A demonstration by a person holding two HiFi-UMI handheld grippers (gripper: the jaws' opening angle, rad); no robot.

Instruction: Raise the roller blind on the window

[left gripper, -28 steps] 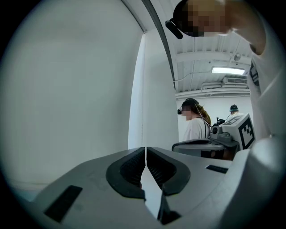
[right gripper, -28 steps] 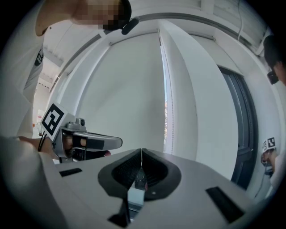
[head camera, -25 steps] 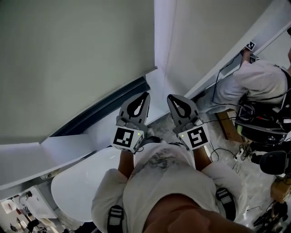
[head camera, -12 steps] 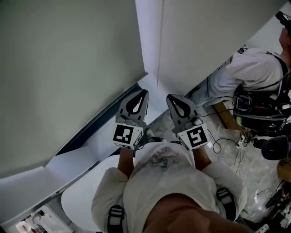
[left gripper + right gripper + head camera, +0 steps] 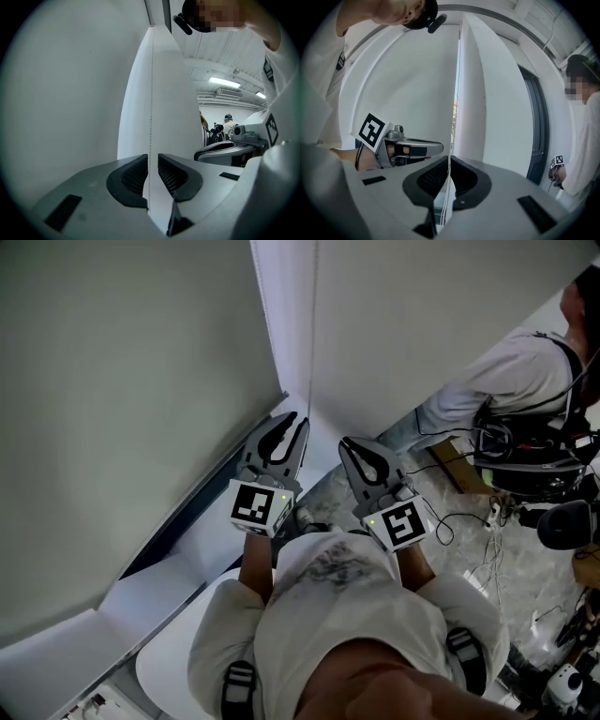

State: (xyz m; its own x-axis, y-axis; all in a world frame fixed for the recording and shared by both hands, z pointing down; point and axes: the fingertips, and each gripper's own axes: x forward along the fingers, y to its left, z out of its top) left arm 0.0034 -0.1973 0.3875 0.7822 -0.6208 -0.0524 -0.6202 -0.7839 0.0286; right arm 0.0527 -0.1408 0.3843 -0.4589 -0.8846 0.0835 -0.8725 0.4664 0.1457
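— How far down is the blind?

— The roller blind (image 5: 122, 381) hangs low over the left window. Only a dark strip of frame (image 5: 202, 491) shows under its bottom edge, and below that is the white sill (image 5: 164, 563). A second blind (image 5: 422, 324) covers the window to the right, and a white column (image 5: 291, 315) stands between the two.

— And the bead chain (image 5: 453, 117)?

— It drops straight down in front of that column. The right hand-held gripper (image 5: 449, 161) has its jaws pressed together on it. The chain runs into the pinch from above, and loose strands hang out below the jaws.

— Is the left one on it too?

— Not gripping it, no. The left hand-held gripper (image 5: 153, 159) is slightly spread. The chain passes down through the narrow gap, close to the left pad, but the pads are not squeezing it.

— How are the two held?

— Side by side and near each other, both pointing at the column. From above, the left tips sit just beside the roller blind's lower right corner.

— Anyone else around?

— Another person (image 5: 525, 371) in a white shirt is off to the right by the far window. There are cables (image 5: 487, 549) strewn over the floor there.
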